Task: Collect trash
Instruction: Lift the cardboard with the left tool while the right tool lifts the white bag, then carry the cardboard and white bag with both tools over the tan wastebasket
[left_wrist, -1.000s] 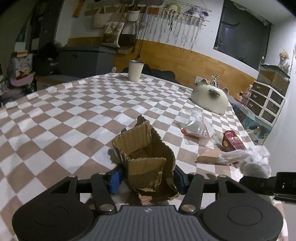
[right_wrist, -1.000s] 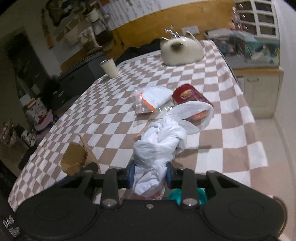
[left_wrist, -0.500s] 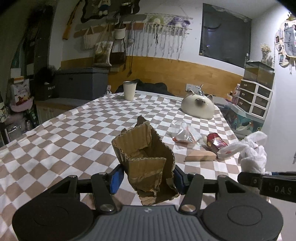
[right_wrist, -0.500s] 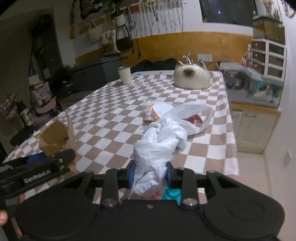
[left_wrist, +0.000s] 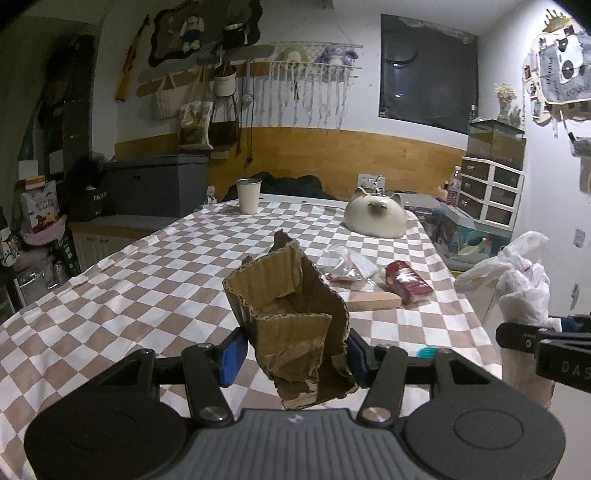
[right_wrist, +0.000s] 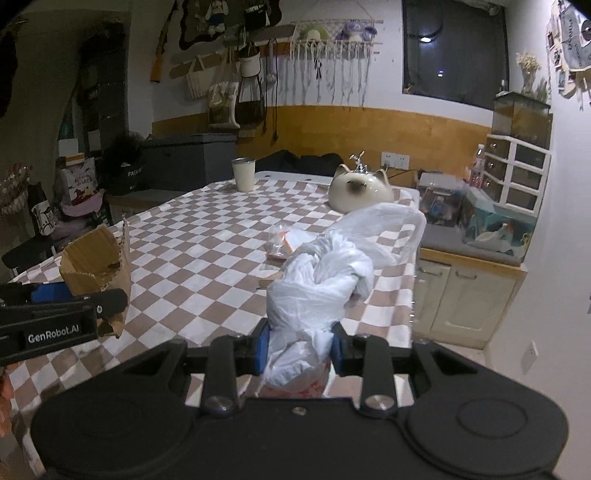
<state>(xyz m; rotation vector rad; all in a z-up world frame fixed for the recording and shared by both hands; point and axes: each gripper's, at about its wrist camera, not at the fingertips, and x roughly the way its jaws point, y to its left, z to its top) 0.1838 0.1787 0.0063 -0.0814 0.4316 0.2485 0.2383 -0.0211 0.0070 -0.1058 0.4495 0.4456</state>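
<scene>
Above the near edge of the brown-and-white checked worktop (left_wrist: 122, 295), both grippers carry trash clear of the cloth. The left gripper (left_wrist: 293, 349) has its blue-padded fingers (left_wrist: 232, 350) clamped on a torn, crumpled piece of brown corrugated cardboard (left_wrist: 288, 314), which stands upright between them. The right gripper (right_wrist: 300, 345) has its fingers (right_wrist: 261, 345) pressed tight on a bunched white plastic bag (right_wrist: 321, 280), whose loose handle loops up toward the far end of the worktop.

Judging by this, two pieces are already picked up but not yet dropped anywhere; no bin shows in either view. More trash lies on the right side of the worktop: a clear plastic pouch with white and orange contents (left_wrist: 345, 264), a red snack wrapper (left_wrist: 408, 282) just beside it, and a flat pale wooden piece (left_wrist: 373, 302) touching or nearly touching the wrapper. A cream metal cup (left_wrist: 248, 195) and a cream cat-shaped ceramic dish (left_wrist: 375, 219) stand at the far end and look like belongings rather than rubbish. So the task seems roughly midway, with both loads to deposit and three pieces left.
</scene>
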